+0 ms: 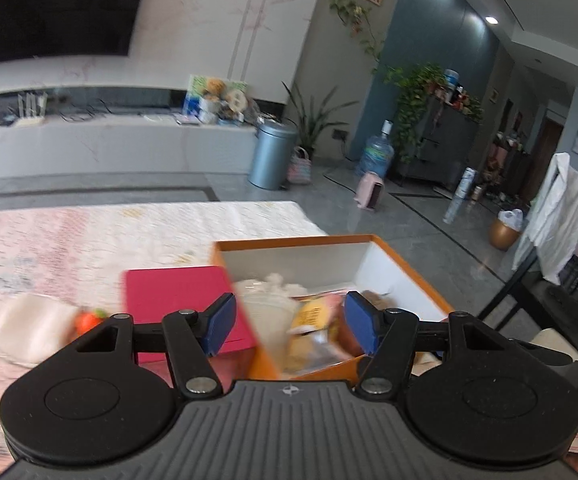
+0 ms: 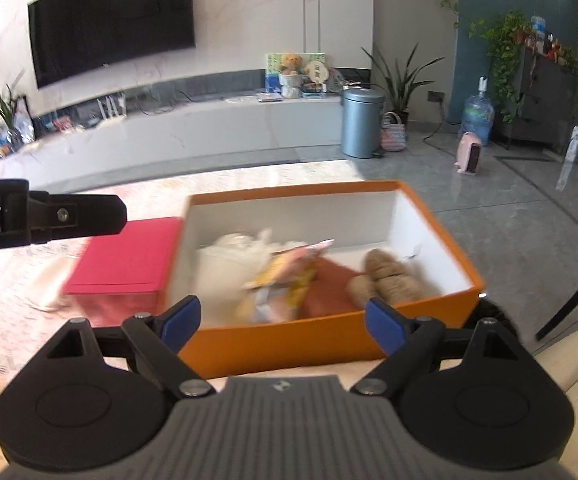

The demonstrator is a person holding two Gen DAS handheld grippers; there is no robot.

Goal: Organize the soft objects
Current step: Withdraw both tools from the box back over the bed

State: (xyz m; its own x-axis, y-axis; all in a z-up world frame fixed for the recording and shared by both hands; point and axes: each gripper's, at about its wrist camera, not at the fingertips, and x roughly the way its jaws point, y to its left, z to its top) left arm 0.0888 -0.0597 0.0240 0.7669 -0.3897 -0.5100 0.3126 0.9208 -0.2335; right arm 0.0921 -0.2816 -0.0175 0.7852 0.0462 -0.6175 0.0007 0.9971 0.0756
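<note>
An orange box (image 2: 321, 344) with white inner walls sits on the table and holds soft things: a white fluffy item (image 2: 233, 260), a yellow-pink packet (image 2: 289, 276), a brown plush toy (image 2: 389, 276) and a reddish-brown item (image 2: 329, 292). The box also shows in the left wrist view (image 1: 409, 268). My left gripper (image 1: 291, 322) is open and empty above the box's near left corner. My right gripper (image 2: 283, 326) is open and empty in front of the box's near wall. A white soft item (image 1: 29, 332) and an orange-red toy (image 1: 89, 320) lie on the table left of the box.
A pink-red flat box (image 2: 129, 256) lies against the orange box's left side. The table has a pale patterned cloth (image 1: 89, 240). The left gripper's body (image 2: 41, 216) reaches in from the left. Beyond the table are grey floor, a metal bin (image 2: 361, 120) and a TV bench.
</note>
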